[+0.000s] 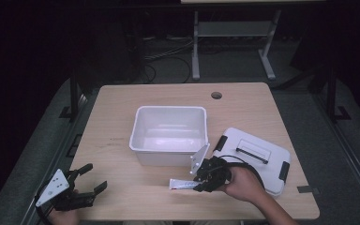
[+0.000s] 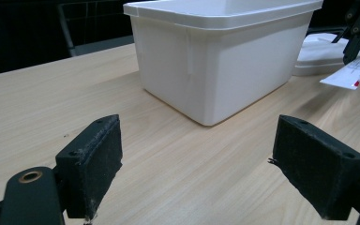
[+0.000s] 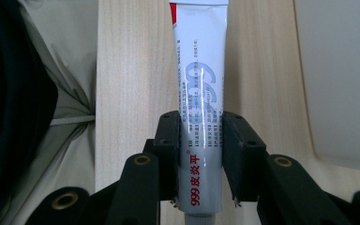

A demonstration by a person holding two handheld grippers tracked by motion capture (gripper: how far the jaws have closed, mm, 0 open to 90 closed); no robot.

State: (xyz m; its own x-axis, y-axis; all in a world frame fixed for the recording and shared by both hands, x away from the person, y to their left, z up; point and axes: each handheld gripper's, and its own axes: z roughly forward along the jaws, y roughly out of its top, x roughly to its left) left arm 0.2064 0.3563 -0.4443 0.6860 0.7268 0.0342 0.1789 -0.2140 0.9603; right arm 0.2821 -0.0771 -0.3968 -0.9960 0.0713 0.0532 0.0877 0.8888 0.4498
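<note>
Dark floor and a metal stand lie beyond the pale wooden bench point(image 1: 122, 117) I work at. On the near left, my left tool point(image 1: 90, 183) rests low over the bench with its jaws spread wide and nothing between them, parked out of the way, I judge, while the other hand works. At the middle stands the white bin point(image 1: 168, 136), open and empty, so it looks like the place where things are to go. Just near its right front corner, my right tool point(image 1: 198, 180) is clamped narrow on the tube point(image 1: 180, 183), gripping it across its body toward the cap end so the flat crimped tail sticks out to the left. It is a slim white ointment tube point(image 3: 201, 93) with red characters, blue numerals and a red corner at the crimp. On the far right lies the bin's lid point(image 1: 258, 159) with black latches, set aside flat.
</note>
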